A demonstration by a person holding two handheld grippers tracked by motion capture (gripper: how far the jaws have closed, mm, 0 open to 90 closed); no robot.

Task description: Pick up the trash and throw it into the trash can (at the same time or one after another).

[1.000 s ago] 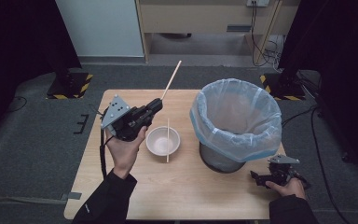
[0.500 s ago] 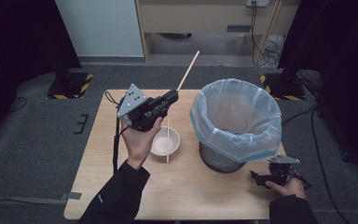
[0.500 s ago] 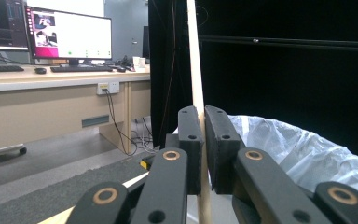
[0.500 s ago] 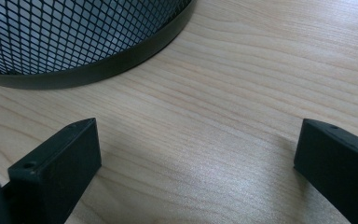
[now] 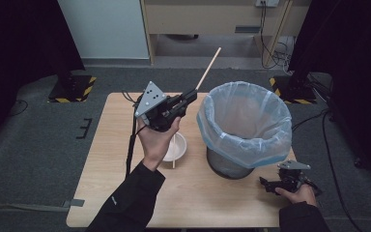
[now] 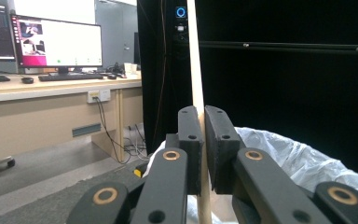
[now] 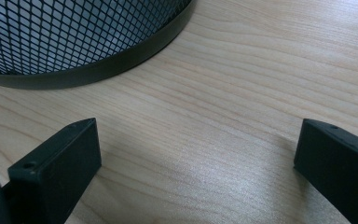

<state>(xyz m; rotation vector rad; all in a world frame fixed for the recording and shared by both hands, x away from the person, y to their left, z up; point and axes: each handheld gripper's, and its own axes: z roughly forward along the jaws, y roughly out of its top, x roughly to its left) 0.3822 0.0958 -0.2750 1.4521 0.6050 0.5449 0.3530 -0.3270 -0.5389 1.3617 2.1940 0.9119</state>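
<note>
A long wooden stick [image 5: 208,67] is clamped between the jaws of my left gripper [image 5: 192,93], which a hand holds raised over the table just left of the bin [image 5: 244,125]. In the left gripper view the stick [image 6: 195,56] runs straight up between the pads of the left gripper [image 6: 202,140], with the bin's clear liner [image 6: 289,154] behind it. A white bowl [image 5: 178,147] sits below the hand, and a second stick [image 5: 173,157] lies across it. My right gripper [image 5: 265,183] rests low at the table's front right. Its jaws stand wide apart over bare wood [image 7: 196,158].
The black mesh bin's base [image 7: 65,37] stands close in front of the right gripper. The wooden table [image 5: 198,203] has free room along its front and left. A desk with monitors [image 6: 56,44] shows beyond the table, and dark curtains hang on both sides.
The left hand has carried the stick to the right and upward, from above the bowl's left side to beside the bin's rim. The right gripper has stayed put.
</note>
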